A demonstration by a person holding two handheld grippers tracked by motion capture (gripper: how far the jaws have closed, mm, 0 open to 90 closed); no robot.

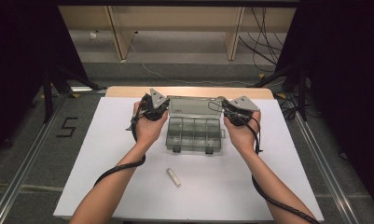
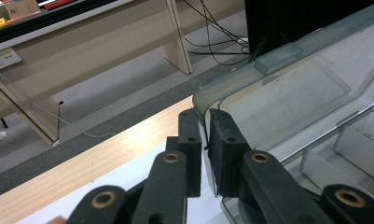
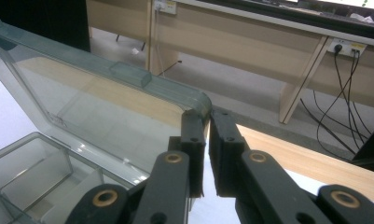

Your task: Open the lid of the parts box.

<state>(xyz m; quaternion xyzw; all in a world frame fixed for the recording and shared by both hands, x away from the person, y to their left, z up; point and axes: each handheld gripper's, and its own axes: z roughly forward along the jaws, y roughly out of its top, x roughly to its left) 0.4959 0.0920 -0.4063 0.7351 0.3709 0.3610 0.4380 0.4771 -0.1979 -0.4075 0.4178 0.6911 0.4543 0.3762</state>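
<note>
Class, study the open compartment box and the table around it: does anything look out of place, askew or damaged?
Nothing looks damaged. The compartment box sits square, its lid raised, a corner pinched by each of the left tongs and right tongs. Only a small white stick lies loose and askew, nearer the person.

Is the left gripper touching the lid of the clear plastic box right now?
Touching. The left gripper view shows the left gripper with its jaws pinched on the corner edge of the raised lid, no gap on either side.

Left gripper and right gripper: jaws clamped, forearms outstretched.
</note>
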